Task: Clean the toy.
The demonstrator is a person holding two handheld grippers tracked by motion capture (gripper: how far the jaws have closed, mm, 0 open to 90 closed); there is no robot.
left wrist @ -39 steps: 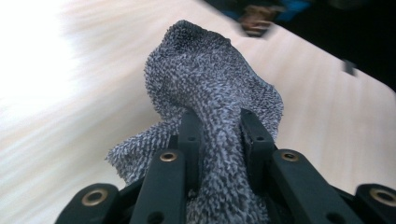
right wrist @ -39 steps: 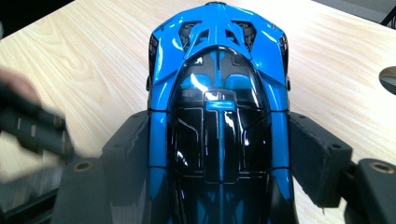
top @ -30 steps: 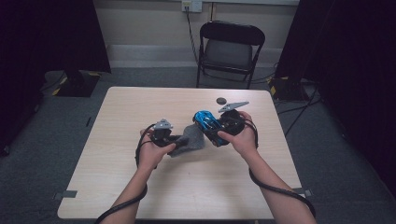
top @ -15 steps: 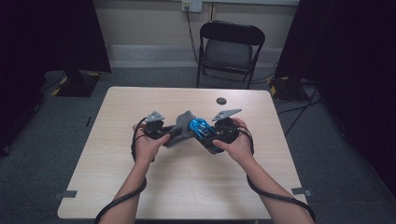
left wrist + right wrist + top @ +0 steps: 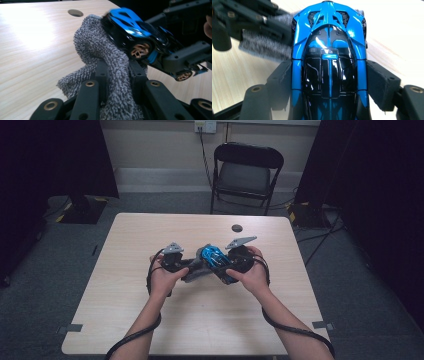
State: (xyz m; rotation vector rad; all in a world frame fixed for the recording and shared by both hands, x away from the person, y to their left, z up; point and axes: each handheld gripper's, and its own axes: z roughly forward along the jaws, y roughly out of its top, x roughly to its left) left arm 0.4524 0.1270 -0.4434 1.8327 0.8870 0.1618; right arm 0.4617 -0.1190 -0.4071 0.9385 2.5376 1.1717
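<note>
A blue and black toy car sits lengthwise between the jaws of my right gripper, which is shut on its sides. My left gripper is shut on a grey knitted cloth. The cloth is bunched up against one end of the car, beside a gold wheel. In the high view both grippers meet over the middle of the table, the left gripper and right gripper on either side of the car and cloth.
The light wooden table carries a small dark round disc near its far edge. A black folding chair stands behind the table. Cables trail from both grippers along the forearms.
Both hands have drifted left and closed in on each other. The car now presses into the cloth, and the cloth has lifted off the table.
</note>
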